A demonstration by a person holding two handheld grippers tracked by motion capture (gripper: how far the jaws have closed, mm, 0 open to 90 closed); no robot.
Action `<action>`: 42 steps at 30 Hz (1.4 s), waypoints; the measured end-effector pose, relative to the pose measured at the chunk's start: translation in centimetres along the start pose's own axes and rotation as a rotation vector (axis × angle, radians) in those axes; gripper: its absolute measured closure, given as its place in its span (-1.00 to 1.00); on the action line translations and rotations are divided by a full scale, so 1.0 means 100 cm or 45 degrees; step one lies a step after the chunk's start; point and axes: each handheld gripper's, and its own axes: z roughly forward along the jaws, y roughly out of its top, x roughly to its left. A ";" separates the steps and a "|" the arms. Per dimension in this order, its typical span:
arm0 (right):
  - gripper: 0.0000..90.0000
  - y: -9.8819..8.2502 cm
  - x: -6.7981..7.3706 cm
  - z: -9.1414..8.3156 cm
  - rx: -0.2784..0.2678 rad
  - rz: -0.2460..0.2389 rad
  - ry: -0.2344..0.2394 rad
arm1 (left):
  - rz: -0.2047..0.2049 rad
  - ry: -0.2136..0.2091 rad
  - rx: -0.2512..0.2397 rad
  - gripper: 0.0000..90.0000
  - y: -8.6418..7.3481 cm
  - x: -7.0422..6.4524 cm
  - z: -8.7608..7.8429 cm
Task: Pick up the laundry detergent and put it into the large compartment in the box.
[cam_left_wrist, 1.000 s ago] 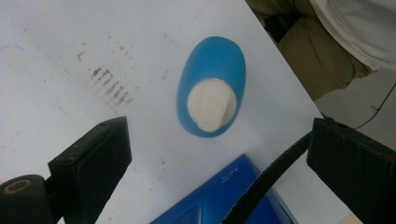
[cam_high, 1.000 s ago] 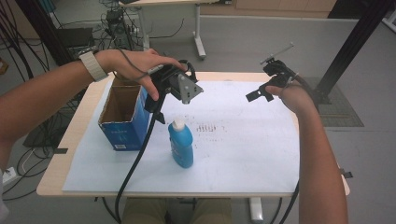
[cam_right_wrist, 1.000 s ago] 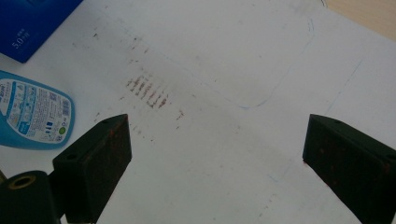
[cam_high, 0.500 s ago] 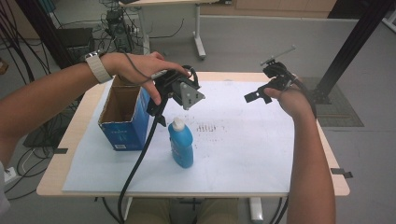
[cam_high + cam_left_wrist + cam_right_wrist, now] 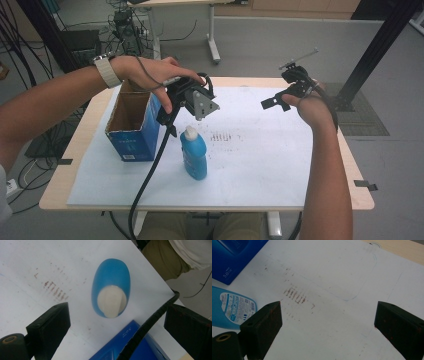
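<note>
Jaws on both grippers stand wide and empty. Left gripper [image 5: 172, 117] hangs above the worktop [image 5: 90, 135], pointed almost straight down, which looks like a top-down approach to the bottle. Largest thing on the white sheet [image 5: 280, 165] is the open blue box [image 5: 131, 131], upright at the left with its mouth up and apparently empty, so my read is it's the drop target and sits close by to keep the carry short. Blue bottle [image 5: 194, 156] stands upright just right of the box, near it; can't tell if they touch. Its cream cap [image 5: 111, 301] points up at the camera in the left gripper view, between the two jaws but farther off, closer to the left-hand jaw in that picture, so the gripper isn't centred on it yet and needs to shift before it drops. The left gripper's cable [image 5: 147, 323] crosses in front of the right-hand jaw there and trails over the box corner; it could snag on the way down. Right gripper [image 5: 282, 100] is held well apart at the far right, over bare sheet, probably parked out of the way. In its view the bottle's labelled side [image 5: 235, 307] sits off at the left edge, outside the jaws, with only smudged red-brown marks [image 5: 295, 296] between them.
</note>
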 end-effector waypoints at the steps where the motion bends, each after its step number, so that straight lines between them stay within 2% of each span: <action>1: -0.83 0.000 0.000 0.000 0.002 0.000 0.000 | 0.002 -0.010 0.005 -0.84 0.001 0.001 0.001; 3: -0.83 0.000 0.000 0.002 0.001 -0.002 0.000 | 0.009 -0.023 0.010 -0.80 0.001 0.002 0.002; 9: -0.83 0.002 0.000 0.003 0.007 0.001 0.000 | 0.010 -0.005 0.011 -0.81 0.002 0.000 0.004; 19: -0.83 0.002 0.001 0.001 0.004 0.000 -0.002 | 0.012 -0.020 0.010 -0.82 0.003 0.002 0.004; 29: -0.83 0.003 0.003 -0.001 0.001 0.001 -0.008 | 0.014 -0.013 0.004 -0.83 0.001 0.000 0.004; 36: -0.83 0.002 0.003 -0.002 0.002 0.004 -0.010 | 0.041 -0.005 0.005 -0.83 0.002 -0.001 0.005; 42: -0.83 0.001 0.002 -0.003 0.000 0.015 -0.012 | 0.034 -0.005 0.008 -0.82 0.002 0.000 0.007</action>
